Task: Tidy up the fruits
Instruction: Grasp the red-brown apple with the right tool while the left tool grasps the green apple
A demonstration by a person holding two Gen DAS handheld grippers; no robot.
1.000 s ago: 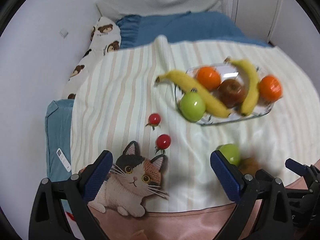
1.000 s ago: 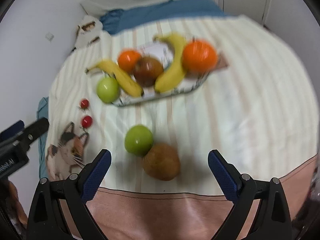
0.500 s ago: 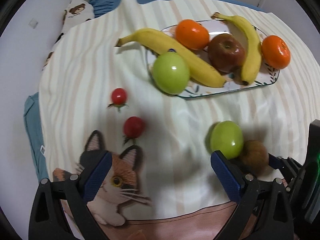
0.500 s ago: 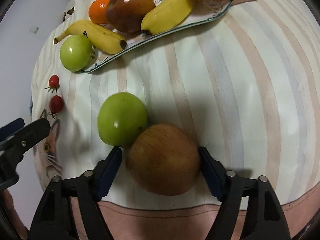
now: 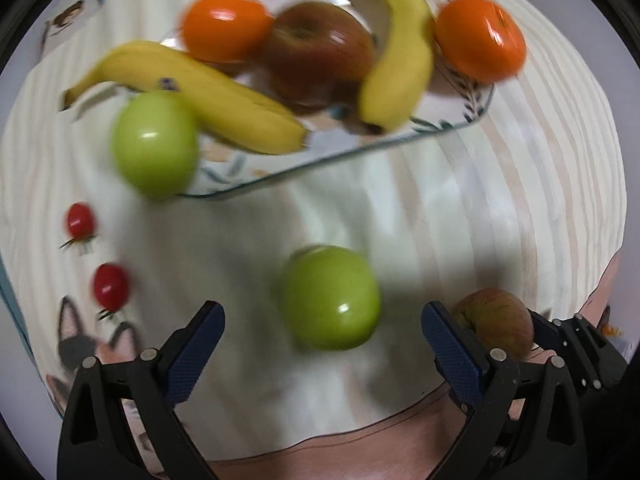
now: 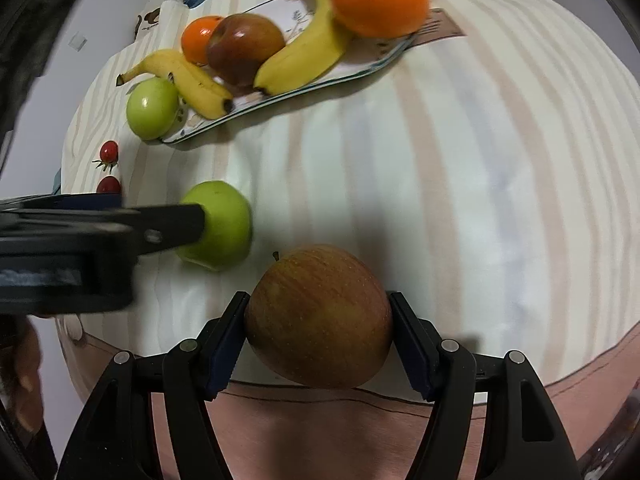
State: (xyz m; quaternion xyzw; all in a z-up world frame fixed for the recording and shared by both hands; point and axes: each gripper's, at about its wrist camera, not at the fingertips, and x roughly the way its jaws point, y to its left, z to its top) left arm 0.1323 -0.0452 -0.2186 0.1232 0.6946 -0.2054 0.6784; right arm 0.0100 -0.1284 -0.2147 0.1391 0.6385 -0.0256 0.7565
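A loose green apple point(image 5: 330, 298) lies on the striped cloth, between the blue fingers of my left gripper point(image 5: 322, 330). Those jaws are closing, with gaps still on both sides of the fruit. In the right wrist view the same green apple point(image 6: 224, 224) is partly hidden by the left gripper's black arm. My right gripper point(image 6: 318, 320) is shut on a brown-red apple point(image 6: 318, 316), both pads pressed on its sides. That apple point(image 5: 496, 320) also shows at the lower right of the left wrist view. The plate point(image 5: 452, 128) behind holds bananas, oranges, a red apple and another green apple.
Two small red tomatoes point(image 5: 110, 286) lie on the cloth at the left, near a printed cat. The plate point(image 6: 360, 70) sits toward the far side of the bed. A pink band of cloth runs along the near edge. A white wall stands at the left.
My left gripper came down and slid right until the loose green apple sits between its fingers. My right gripper sank over the brown-red apple and shut on it.
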